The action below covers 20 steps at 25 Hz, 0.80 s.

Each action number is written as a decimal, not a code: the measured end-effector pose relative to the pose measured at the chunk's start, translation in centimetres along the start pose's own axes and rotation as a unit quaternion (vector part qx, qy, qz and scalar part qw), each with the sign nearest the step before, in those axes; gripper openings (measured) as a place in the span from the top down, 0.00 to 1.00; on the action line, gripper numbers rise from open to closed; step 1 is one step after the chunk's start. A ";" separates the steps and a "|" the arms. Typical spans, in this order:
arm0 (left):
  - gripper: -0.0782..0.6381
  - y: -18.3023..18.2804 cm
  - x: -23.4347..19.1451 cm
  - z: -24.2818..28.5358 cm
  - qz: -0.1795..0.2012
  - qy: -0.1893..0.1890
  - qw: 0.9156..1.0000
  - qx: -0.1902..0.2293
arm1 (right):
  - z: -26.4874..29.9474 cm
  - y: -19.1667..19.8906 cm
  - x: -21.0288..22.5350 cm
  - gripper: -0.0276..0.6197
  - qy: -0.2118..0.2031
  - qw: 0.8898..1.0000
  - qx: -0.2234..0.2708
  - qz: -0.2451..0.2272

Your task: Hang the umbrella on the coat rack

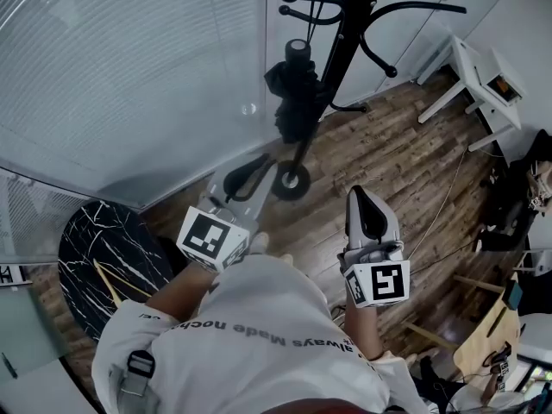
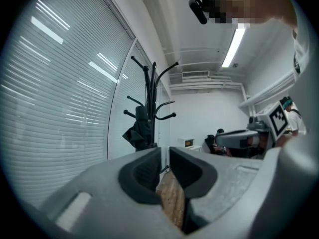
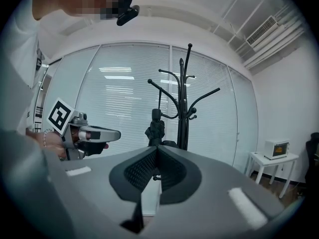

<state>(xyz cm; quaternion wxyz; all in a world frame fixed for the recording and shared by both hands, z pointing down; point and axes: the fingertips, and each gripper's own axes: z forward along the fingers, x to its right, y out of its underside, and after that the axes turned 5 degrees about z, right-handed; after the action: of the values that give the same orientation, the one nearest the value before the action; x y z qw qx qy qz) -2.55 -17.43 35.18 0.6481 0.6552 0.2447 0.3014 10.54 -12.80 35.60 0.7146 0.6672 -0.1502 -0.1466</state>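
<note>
1. Left gripper [image 2: 165, 157]: jaws closed, nothing between them.
2. Right gripper [image 3: 156, 155]: jaws together, empty.
3. Folded black umbrella [image 1: 295, 93] hangs on the black coat rack [image 1: 348, 33], ahead of both grippers, touching neither.
4. The rack stands on the wood floor [image 1: 405, 171] beside the window blinds [image 1: 129, 67].
</note>
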 end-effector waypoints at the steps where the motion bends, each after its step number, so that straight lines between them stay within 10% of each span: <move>1: 0.81 0.0 0.1 0.0 0.000 0.001 1.000 0.000 | 0.0 0.0 -0.1 0.95 0.000 1.000 0.000 0.000; 20: 0.78 0.0 0.3 0.9 0.001 0.011 1.000 -0.005 | 0.3 -0.3 0.3 0.95 -0.001 1.000 0.003 -0.007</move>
<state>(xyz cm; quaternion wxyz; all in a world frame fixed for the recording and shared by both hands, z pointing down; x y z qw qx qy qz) -1.67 -17.85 35.21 0.6484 0.6490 0.2491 0.3104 10.66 -13.19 35.29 0.7116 0.6701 -0.1469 -0.1514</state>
